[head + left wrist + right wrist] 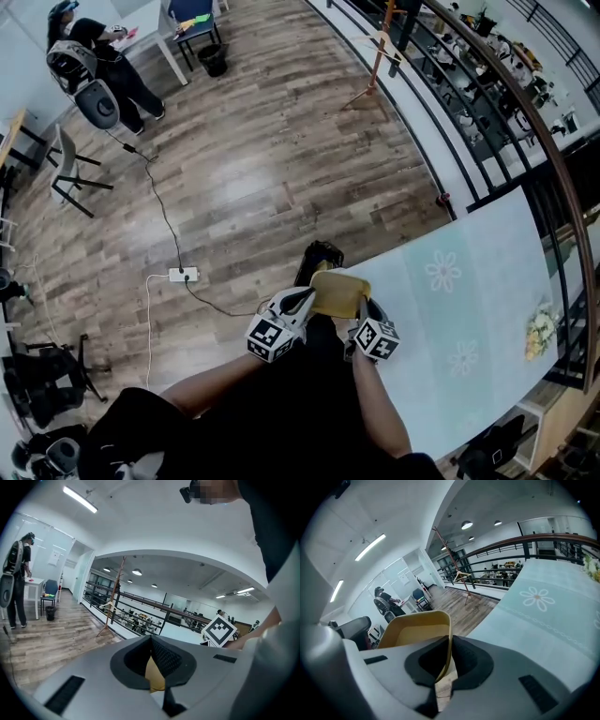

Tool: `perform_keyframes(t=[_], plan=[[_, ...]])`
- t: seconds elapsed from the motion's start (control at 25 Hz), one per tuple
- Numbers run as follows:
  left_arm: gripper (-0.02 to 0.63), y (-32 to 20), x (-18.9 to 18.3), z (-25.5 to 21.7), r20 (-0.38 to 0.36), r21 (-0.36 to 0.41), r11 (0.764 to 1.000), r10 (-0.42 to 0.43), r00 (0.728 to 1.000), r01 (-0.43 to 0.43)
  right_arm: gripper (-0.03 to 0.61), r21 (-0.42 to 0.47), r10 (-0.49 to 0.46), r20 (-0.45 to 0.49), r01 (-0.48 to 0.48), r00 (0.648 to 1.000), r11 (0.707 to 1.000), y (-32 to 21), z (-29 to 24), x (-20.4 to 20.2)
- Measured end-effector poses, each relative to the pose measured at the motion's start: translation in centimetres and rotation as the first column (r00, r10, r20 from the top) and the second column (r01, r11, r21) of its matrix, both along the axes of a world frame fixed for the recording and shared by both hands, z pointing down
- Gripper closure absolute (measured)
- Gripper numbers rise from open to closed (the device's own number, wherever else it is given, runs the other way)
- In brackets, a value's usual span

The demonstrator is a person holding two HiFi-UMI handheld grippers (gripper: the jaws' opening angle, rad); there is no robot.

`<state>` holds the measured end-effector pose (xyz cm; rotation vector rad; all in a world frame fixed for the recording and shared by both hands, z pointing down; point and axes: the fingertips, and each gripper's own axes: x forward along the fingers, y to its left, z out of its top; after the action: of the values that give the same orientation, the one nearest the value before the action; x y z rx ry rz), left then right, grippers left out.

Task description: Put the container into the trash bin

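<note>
A yellow plastic container [339, 292] hangs in the air over the wooden floor, just off the table's near corner. My left gripper [307, 300] is shut on its left wall and my right gripper [364, 306] on its right wall. In the left gripper view the jaws of the left gripper [152, 667] pinch a strip of the yellow container [154, 677]. In the right gripper view the right gripper [448, 660] is clamped on the rim of the container [417, 630], whose open inside faces up. A small black bin [214, 59] stands far off beside a white table.
A table with a pale green flowered cloth [469, 319] lies to my right, with flowers [541, 330] at its far end. A dark railing [525, 122] runs behind it. A power strip and cable [183, 275] lie on the floor. A person [94, 66] stands far left near chairs.
</note>
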<state>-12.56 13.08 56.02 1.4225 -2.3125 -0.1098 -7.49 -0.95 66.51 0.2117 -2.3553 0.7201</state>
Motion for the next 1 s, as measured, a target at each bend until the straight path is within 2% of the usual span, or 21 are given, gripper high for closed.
perform_keyframes(t=[0.36,0.56,0.68,0.8,0.92,1.0], plan=[[0.600,-4.2,-7.4,-0.9,0.012,-0.006,1.000,-0.004,1.000,0.004,0.537,-0.025,-0.047,0.049,0.048,0.998,0.999,-2.7,-1.8,-7.8],[0.598,-5.1,-10.7,-1.2,0.018,-0.009,0.999,0.031,0.999,-0.031,0.537,-0.042,-0.041,0.058,0.043,0.998,0.998,-2.8,-2.4,-10.8],[0.598,-6.3,-12.6,-1.0,-0.001,0.005,0.994,0.105,0.995,-0.105,0.538,-0.042,0.029,0.049,-0.027,0.998,0.999,-3.4,-2.8,-11.2],[0.598,-8.1,-15.4,-0.2,-0.011,0.032,0.977,0.209,0.978,-0.209,0.537,-0.044,0.138,0.036,-0.136,0.990,0.990,-4.3,-2.4,-12.4],[0.598,-8.9,-17.5,0.8,-0.009,0.035,0.935,0.353,0.935,-0.353,0.538,-0.015,0.274,0.013,-0.274,0.962,0.962,-4.5,-2.0,-13.3],[0.600,-8.8,-18.9,1.1,-0.006,0.036,0.898,0.438,0.899,-0.437,0.538,-0.005,0.384,0.009,-0.384,0.923,0.923,-4.4,-1.8,-14.0]])
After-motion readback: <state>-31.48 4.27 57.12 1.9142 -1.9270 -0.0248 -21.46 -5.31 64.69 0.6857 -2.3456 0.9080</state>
